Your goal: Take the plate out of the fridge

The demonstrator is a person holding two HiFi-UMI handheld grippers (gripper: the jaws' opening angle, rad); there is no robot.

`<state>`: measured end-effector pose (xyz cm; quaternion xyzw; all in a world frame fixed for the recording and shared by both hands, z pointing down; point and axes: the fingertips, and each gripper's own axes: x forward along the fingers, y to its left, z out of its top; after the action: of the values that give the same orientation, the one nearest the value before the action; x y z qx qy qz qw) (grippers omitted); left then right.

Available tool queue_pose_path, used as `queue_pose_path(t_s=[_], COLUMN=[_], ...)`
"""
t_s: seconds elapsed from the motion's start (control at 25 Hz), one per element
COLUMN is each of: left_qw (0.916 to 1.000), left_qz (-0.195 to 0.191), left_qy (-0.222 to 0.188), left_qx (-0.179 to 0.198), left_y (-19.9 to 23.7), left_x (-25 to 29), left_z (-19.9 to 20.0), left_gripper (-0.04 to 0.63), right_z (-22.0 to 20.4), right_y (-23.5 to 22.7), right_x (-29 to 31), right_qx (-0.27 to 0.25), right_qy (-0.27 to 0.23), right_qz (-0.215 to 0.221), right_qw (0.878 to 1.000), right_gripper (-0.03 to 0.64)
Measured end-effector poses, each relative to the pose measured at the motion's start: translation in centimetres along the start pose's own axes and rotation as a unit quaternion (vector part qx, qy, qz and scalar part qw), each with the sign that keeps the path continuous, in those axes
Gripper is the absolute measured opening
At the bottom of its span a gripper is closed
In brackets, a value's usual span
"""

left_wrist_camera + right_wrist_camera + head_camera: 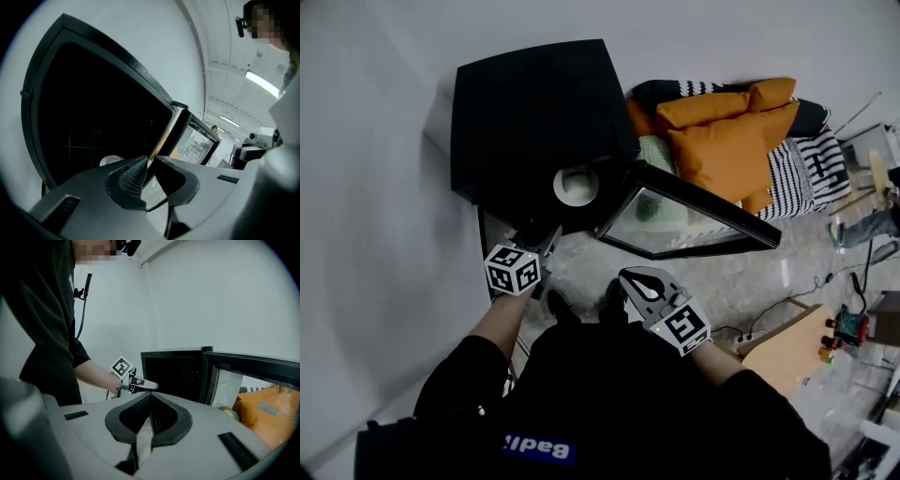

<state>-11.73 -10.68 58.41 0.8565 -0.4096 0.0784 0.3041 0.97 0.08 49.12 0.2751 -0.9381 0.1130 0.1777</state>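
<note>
A small black fridge (pixel 534 112) stands against the white wall with its glass door (pixel 694 220) swung open to the right. A white round thing (pixel 577 185) shows at the fridge's front edge; in the left gripper view a pale rounded shape (pixel 111 161) lies low in the dark inside, and I cannot tell whether it is the plate. My left gripper (pixel 546 246) is at the fridge's opening, its jaws a little apart with nothing between them (pixel 151 160). My right gripper (pixel 633 277) hangs lower right of it, in front of the door, shut and empty (pixel 150 397).
A couch with orange cushions (pixel 731 131) and a striped blanket (pixel 811 169) stands behind the open door. A wooden table (pixel 787 347) with small items is at the right, and a cable (pixel 806 286) runs across the floor. The wall (pixel 375 187) closes the left side.
</note>
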Motion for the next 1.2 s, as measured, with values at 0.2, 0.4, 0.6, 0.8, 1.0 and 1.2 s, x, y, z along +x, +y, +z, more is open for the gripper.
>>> queue_pose_path(t_s=[0.2, 0.4, 0.6, 0.8, 1.0, 1.2], left_qw=[0.9993, 0.9978, 0.9947, 0.988, 0.9826, 0.978], left_qz=[0.017, 0.035, 0.057, 0.087, 0.112, 0.13], left_qy=[-0.001, 0.004, -0.002, 0.001, 0.009, 0.019], left_qx=[-0.033, -0.055, -0.085, -0.128, -0.147, -0.163], left_y=[2.0, 4.7, 7.2, 10.4, 12.9, 14.4], left_x=[1.6, 3.7, 5.6, 7.5, 9.3, 10.6], left_z=[-1.0, -2.4, -2.8, -4.5, -6.0, -7.3], left_gripper=[0.037, 0.054, 0.055, 0.08, 0.081, 0.101], right_z=[-1.0, -2.6, -3.8, -5.4, -6.6, -8.5], right_y=[-0.5, -1.0, -1.2, -1.9, -2.4, -2.3], right_x=[-0.5, -0.7, -0.9, -1.4, -1.7, -1.4], right_qx=[0.0, 0.002, 0.019, 0.023, 0.03, 0.046], right_qy=[0.014, 0.029, 0.058, 0.087, 0.111, 0.123], right_qz=[-0.004, -0.008, -0.002, 0.008, 0.019, 0.037], right_qw=[1.0, 1.0, 0.998, 0.996, 0.993, 0.991], right_gripper=[0.009, 0.009, 0.009, 0.009, 0.009, 0.009])
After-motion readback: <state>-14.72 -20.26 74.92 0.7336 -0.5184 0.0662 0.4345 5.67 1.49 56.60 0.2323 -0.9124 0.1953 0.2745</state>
